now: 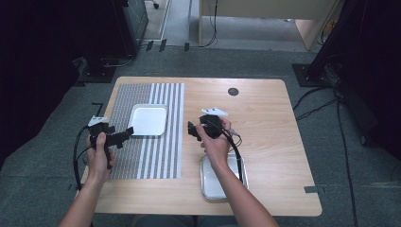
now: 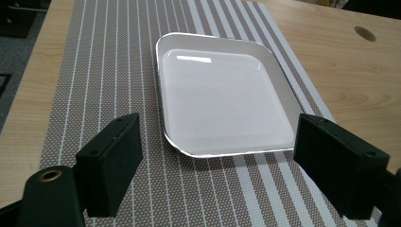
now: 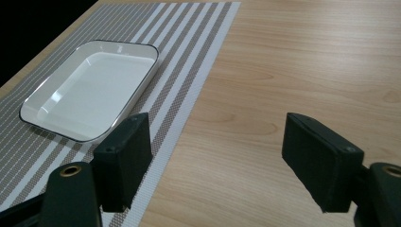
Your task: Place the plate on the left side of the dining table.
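Note:
A white square dish [image 1: 148,119] lies empty on a grey-and-white striped placemat [image 1: 156,156] on the left half of the wooden table [image 1: 269,132]. My left gripper [image 1: 126,135] hovers at the dish's near-left corner, open, with nothing between its jaws. In the left gripper view the gripper [image 2: 215,137] frames the near edge of the dish [image 2: 222,99]. My right gripper [image 1: 192,130] is held above bare wood just right of the placemat, open and empty. In the right gripper view the gripper [image 3: 215,137] looks over the table, with the dish [image 3: 90,90] off to its left.
A second pale tray [image 1: 212,187] lies near the table's front edge, partly under the right forearm. A round dark cable hole [image 1: 233,91] sits at the back of the table. Cables and dark stands surround the table on the floor.

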`<state>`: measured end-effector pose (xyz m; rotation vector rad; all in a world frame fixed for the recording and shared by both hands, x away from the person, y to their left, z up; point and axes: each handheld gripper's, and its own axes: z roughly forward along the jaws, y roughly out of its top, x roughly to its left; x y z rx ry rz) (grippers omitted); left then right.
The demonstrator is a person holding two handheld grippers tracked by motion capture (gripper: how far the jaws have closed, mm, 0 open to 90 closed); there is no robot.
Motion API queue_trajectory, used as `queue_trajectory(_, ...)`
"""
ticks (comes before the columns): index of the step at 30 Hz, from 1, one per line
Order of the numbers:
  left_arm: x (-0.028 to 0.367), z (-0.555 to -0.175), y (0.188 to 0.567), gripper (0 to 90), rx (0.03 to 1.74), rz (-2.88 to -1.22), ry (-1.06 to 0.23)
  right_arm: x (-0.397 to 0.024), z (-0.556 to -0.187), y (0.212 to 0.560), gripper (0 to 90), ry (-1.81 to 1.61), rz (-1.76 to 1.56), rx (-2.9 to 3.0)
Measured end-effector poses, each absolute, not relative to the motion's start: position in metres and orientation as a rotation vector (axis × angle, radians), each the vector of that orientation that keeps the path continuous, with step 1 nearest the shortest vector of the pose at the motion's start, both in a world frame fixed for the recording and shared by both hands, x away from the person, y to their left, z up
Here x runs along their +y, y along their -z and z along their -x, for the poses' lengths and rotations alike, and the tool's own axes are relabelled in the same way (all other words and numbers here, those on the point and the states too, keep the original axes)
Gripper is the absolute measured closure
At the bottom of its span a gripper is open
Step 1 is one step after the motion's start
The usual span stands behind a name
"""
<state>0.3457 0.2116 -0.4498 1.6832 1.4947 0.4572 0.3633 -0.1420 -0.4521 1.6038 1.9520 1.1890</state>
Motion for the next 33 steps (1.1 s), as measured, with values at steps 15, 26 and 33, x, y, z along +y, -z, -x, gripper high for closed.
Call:
queue_trajectory(15, 0.213, -0.308, 0.443, 16.4, 1.431, -1.654, -0.492, -0.196, -0.334, 0.444, 24.7, -1.223, -1.608, 1.907)
queue_trajectory(26, 0.208, -0.280, 0.452, 15.4, 1.386, -1.667, -0.503, -0.230, -0.309, 0.439, 24.6, -1.205, -1.592, 1.882)
queue_trajectory(33, 0.206, -0.266, 0.460, 15.0, 1.372, -1.687, -0.519, -0.259, -0.289, 0.446, 24.7, -1.197, -1.608, 1.858)
